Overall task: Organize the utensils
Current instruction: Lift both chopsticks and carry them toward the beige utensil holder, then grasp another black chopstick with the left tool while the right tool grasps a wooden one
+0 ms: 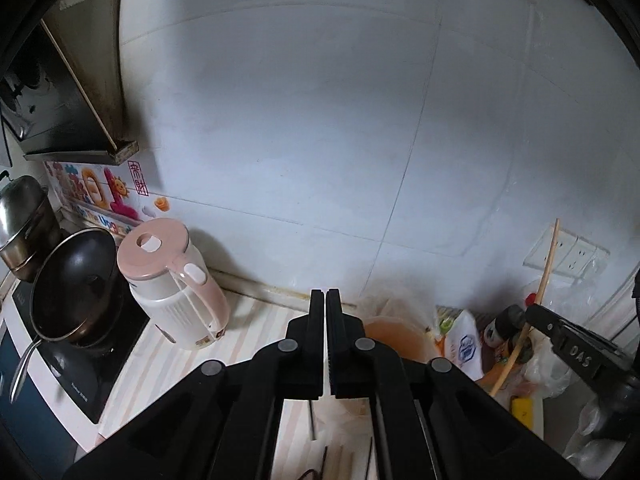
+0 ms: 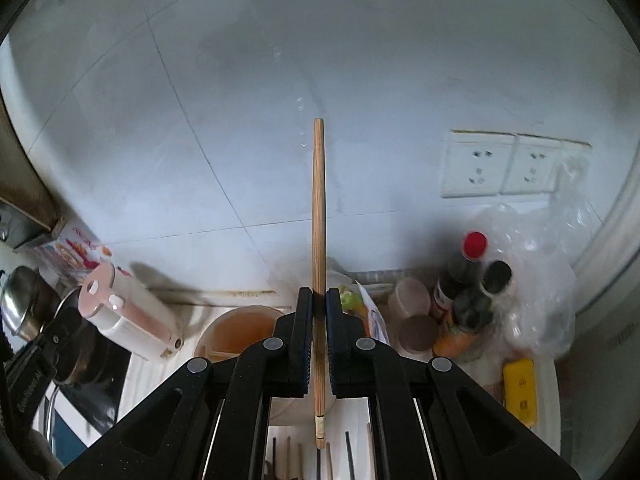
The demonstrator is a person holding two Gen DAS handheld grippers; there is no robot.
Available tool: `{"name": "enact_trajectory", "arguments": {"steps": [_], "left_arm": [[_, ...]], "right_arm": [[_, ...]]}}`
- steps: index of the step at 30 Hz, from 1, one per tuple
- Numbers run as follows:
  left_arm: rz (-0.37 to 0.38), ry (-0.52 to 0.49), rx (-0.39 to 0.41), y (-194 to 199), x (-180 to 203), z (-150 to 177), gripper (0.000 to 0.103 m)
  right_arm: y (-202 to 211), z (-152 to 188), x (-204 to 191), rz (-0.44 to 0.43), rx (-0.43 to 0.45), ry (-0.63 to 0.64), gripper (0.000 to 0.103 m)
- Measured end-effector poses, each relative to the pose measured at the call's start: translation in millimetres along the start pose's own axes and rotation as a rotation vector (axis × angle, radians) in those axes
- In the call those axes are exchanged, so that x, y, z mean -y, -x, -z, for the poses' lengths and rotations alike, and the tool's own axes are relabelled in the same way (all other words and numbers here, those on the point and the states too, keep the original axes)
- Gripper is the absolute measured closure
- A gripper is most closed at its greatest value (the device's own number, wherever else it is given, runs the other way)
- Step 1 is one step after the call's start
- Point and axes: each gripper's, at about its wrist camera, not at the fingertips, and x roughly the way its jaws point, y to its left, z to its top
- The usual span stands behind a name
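My right gripper [image 2: 319, 300] is shut on a long wooden chopstick [image 2: 319, 208]. The stick stands almost upright in the jaws, its thin end high against the tiled wall and its banded end below the fingers. The left wrist view shows that gripper [image 1: 534, 314] at the right with the same chopstick [image 1: 547, 264] slanting up. My left gripper [image 1: 325, 296] is shut, with no gap between its pads. A thin dark stick [image 1: 312, 420] shows just below its fingers; I cannot tell whether it is gripped. Several more chopsticks [image 2: 348, 454] lie on the striped counter underneath.
A cream round container [image 2: 240, 328] with an orange inside sits behind the grippers. To the left stand a pink-lidded kettle [image 1: 172, 292], a black wok [image 1: 76, 288] on a cooktop and a steel pot [image 1: 22, 220]. Sauce bottles [image 2: 464, 280], plastic bags [image 2: 536, 292] and wall sockets [image 2: 500, 164] crowd the right.
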Motion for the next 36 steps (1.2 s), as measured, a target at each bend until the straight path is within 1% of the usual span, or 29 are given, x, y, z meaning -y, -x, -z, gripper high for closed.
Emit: {"name": "enact_trajectory", "arguments": {"steps": [2,3,4,5,7,8,11,14,17,19,22,26,27,28,31,33,34,35,36], "left_arm": [[0.018,0.011,-0.062,-10.3,-13.7,11.5,0.097],[0.027,0.019,-0.103,-18.4,-22.8,23.6,0.096],[0.023,0.021,-0.132,-25.5,-28.4,34.5,0.089],[0.011,0.027,-0.170,-36.0,-36.2,50.3,0.073],[-0.011,0.052,-0.254,-60.7,-52.1,84.0,0.053],[-0.017,0.077,-0.305,-75.2,-60.6,102.4,0.053],[-0.026,0.126,-0.416,-115.5,-74.7,157.4,0.053],[-0.006,0.148,-0.489,-146.1,-72.9,198.3,0.053],[0.003,0.144,-0.519,-168.1,-61.9,223.9,0.053],[-0.001,0.129,-0.527,-178.6,-52.0,232.1,0.053],[-0.007,0.099,-0.538,-196.2,-41.0,240.2,0.053],[-0.014,0.070,-0.556,-214.6,-30.3,246.7,0.054],[-0.005,0.071,-0.561,-217.3,-28.5,247.9,0.054],[-0.012,0.062,-0.549,-216.9,-26.0,247.5,0.056],[0.000,0.056,-0.539,-218.6,-20.6,247.2,0.056],[-0.010,0.051,-0.529,-220.2,-19.1,247.3,0.057],[-0.017,0.045,-0.523,-220.2,-19.0,247.5,0.066],[-0.033,0.036,-0.514,-219.6,-19.3,248.0,0.081],[-0.041,0.027,-0.510,-219.9,-19.4,248.4,0.088]], "right_arm": [[-2.9,8.8,4.6,-0.008,-0.031,0.013,0.096],[-6.1,17.1,10.9,-0.018,-0.058,0.008,0.096],[-10.1,25.8,16.9,-0.027,-0.087,0.000,0.096],[-15.7,37.8,24.5,-0.034,-0.122,-0.014,0.096],[-32.5,67.0,41.9,-0.025,-0.203,-0.039,0.096],[-39.4,79.7,49.4,-0.013,-0.233,-0.050,0.096],[-72.9,125.0,78.8,0.028,-0.363,-0.117,0.096],[-102.9,160.9,99.5,0.069,-0.454,-0.168,0.096],[-128.2,191.5,114.4,0.117,-0.519,-0.202,0.096],[-140.1,205.7,119.2,0.154,-0.540,-0.203,0.096],[-149.5,218.3,122.5,0.192,-0.554,-0.200,0.096],[-154.1,224.6,123.0,0.243,-0.550,-0.182,0.096],[-154.8,224.4,123.1,0.249,-0.551,-0.183,0.096],[-155.2,224.7,124.4,0.257,-0.553,-0.187,0.096],[-154.5,225.9,128.1,0.274,-0.554,-0.197,0.096],[-154.6,225.0,132.0,0.284,-0.556,-0.199,0.096],[-155.3,224.7,133.2,0.288,-0.556,-0.198,0.096],[-155.6,223.8,131.7,0.294,-0.558,-0.195,0.096],[-156.5,225.8,134.1,0.297,-0.559,-0.193,0.096]]}}
